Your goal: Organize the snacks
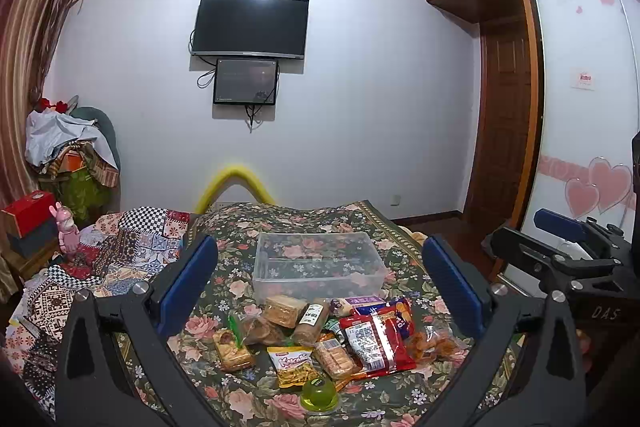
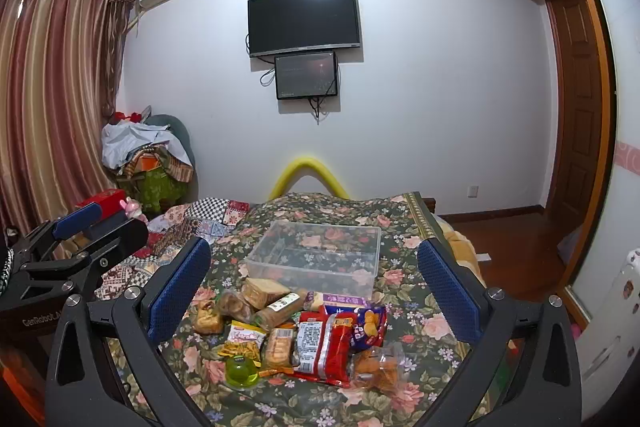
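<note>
A pile of snack packets lies on the floral bedspread: a red packet (image 1: 376, 343) (image 2: 324, 347), a yellow Korean-style chips packet (image 1: 294, 367) (image 2: 244, 341), biscuit packs (image 1: 284, 311) (image 2: 262, 293), a bag of orange snacks (image 1: 434, 343) (image 2: 378, 367) and a green jelly cup (image 1: 319, 395) (image 2: 241, 371). An empty clear plastic box (image 1: 320, 263) (image 2: 316, 255) stands just behind the pile. My left gripper (image 1: 320, 283) is open and empty above the pile. My right gripper (image 2: 316, 279) is open and empty too; it also shows at the right of the left wrist view (image 1: 560, 251).
The floral bedspread (image 1: 256, 399) (image 2: 424, 379) covers the bed; a patchwork quilt (image 1: 120, 251) lies at its left. A yellow foam arch (image 1: 236, 183) stands at the bed's far end. A wardrobe (image 1: 580, 107) and wooden floor are at the right.
</note>
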A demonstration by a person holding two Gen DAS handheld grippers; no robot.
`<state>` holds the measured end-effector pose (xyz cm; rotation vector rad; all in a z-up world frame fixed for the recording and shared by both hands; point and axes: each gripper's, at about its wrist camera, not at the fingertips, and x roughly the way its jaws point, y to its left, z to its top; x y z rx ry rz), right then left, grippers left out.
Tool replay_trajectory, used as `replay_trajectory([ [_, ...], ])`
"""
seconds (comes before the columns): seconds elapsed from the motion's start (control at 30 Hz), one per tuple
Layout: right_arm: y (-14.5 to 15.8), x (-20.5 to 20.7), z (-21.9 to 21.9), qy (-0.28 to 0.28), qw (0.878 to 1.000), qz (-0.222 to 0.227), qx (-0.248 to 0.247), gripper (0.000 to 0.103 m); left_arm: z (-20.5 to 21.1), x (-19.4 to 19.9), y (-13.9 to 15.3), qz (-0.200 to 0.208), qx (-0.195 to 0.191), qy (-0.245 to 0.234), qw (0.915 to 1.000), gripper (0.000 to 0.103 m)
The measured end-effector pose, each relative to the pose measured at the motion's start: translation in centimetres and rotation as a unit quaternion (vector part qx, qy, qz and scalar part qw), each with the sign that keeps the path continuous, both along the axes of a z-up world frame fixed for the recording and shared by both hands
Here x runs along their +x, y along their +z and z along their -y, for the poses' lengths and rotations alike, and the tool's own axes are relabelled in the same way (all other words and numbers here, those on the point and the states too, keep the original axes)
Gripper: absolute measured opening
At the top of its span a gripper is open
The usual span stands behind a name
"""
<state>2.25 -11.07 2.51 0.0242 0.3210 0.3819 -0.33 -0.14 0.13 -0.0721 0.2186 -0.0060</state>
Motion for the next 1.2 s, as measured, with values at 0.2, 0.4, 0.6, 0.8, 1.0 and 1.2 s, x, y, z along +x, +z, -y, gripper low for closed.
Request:
replay_trajectory([
  [0.2, 0.0, 0.0, 0.0, 0.000, 1.000, 0.001, 0.001, 0.103, 0.0, 0.0, 0.0, 0.000, -0.001, -0.001, 1.0000, 0.103],
  [0.4, 0.1, -0.1, 0.0, -0.001, 1.000, 0.001, 0.001, 0.103, -0.1, 0.0, 0.0, 0.000, -0.002, 0.000, 1.0000, 0.103],
  [0.6, 0.0, -0.2, -0.1, -0.001, 1.000, 0.002, 0.001, 0.103, -0.2, 0.1, -0.1, -0.001, -0.002, -0.001, 1.0000, 0.103],
  [0.8, -0.1, -0.1, -0.2, -0.002, 1.000, 0.000, 0.002, 0.103, -0.1, 0.4, -0.3, -0.005, 0.002, -0.001, 1.0000, 0.103],
  [1.0, -0.8, 0.4, -0.2, -0.004, 1.000, -0.007, -0.003, 0.103, -0.1, 1.5, -1.5, -0.024, 0.006, -0.006, 0.9997, 0.103],
  [1.2, -2.4, 1.7, 0.5, -0.014, 0.999, -0.027, -0.010, 0.103, -0.7, 3.1, -3.5, -0.056, 0.005, -0.019, 0.9983, 0.103],
])
